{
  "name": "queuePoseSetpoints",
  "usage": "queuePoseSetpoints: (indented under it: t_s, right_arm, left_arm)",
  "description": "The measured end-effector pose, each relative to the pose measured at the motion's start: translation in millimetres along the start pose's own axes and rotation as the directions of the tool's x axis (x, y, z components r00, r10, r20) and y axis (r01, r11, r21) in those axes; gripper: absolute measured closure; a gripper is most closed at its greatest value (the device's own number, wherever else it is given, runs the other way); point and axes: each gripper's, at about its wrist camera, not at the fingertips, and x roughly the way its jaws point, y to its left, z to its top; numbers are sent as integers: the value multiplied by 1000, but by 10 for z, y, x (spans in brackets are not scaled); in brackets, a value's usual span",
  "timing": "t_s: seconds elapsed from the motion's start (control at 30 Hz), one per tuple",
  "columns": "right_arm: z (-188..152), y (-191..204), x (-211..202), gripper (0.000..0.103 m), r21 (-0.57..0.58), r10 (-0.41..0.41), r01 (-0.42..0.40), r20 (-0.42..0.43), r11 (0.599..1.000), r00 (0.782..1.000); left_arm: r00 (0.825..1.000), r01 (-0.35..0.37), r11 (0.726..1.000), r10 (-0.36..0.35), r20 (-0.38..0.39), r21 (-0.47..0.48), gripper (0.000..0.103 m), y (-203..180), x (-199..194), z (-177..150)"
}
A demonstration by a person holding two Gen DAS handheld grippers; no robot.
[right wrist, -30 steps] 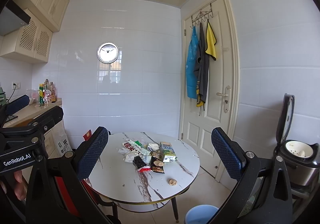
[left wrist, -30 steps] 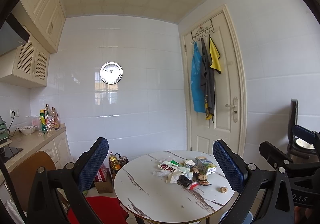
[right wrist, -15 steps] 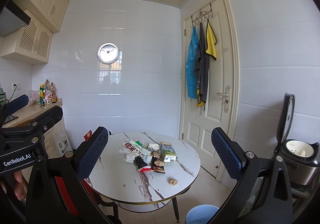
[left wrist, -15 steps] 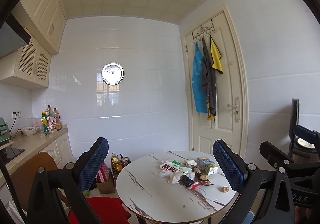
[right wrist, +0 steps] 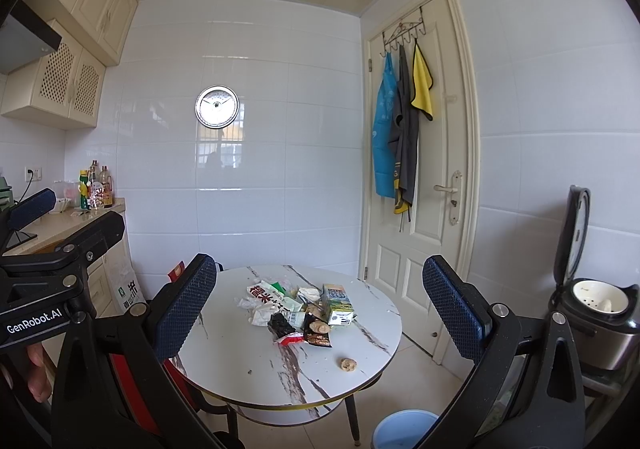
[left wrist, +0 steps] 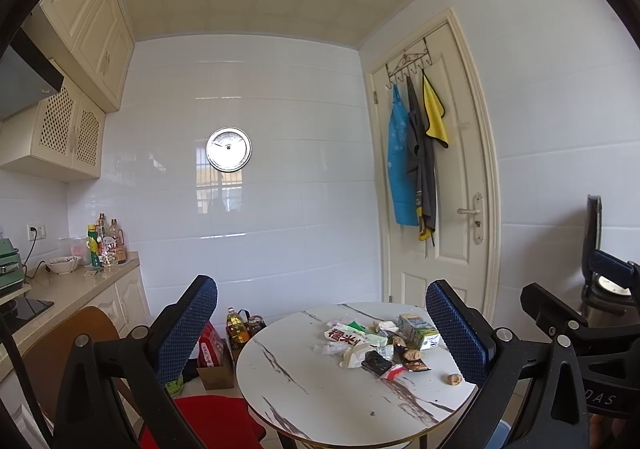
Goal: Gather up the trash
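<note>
While both grippers hung in the air well short of it, the round white marble-patterned table (right wrist: pixel 248 381) filled the middle of the room, and what a mess sat on top! Beside the table's far right side stood the cream panelled door (right wrist: pixel 424 209) with aprons and a yellow cloth on its hooks. At the lower right of the right wrist view, the blue round bin (right wrist: pixel 404 429) waited on the floor, just beside a table leg. Up on the tabletop, the heap of crumpled wrappers and packets (right wrist: pixel 288 309) lay bunched toward the far side, with the green-and-white drink carton (right wrist: pixel 338 305) touching its right edge. Apart from the heap, nearer the front rim, sat 1 small brown nut-like scrap (right wrist: pixel 348 364).

The left gripper (left wrist: pixel 320 333) had its 2 blue-padded fingers spread wide, nothing between them. The right gripper (right wrist: pixel 316 305) matched it, jaws wide apart and holding nothing, framing the heap from a distance.
</note>
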Motion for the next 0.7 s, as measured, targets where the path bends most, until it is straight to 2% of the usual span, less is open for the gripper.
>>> queuePoseSetpoints:
  t_s: [0.7]
  right_arm:
    - [-9,2,8,0,2,2,-2,-2,1000,1000]
  left_arm:
    - [1000,-14,1000,14,4,4,1,-37,54,-21]
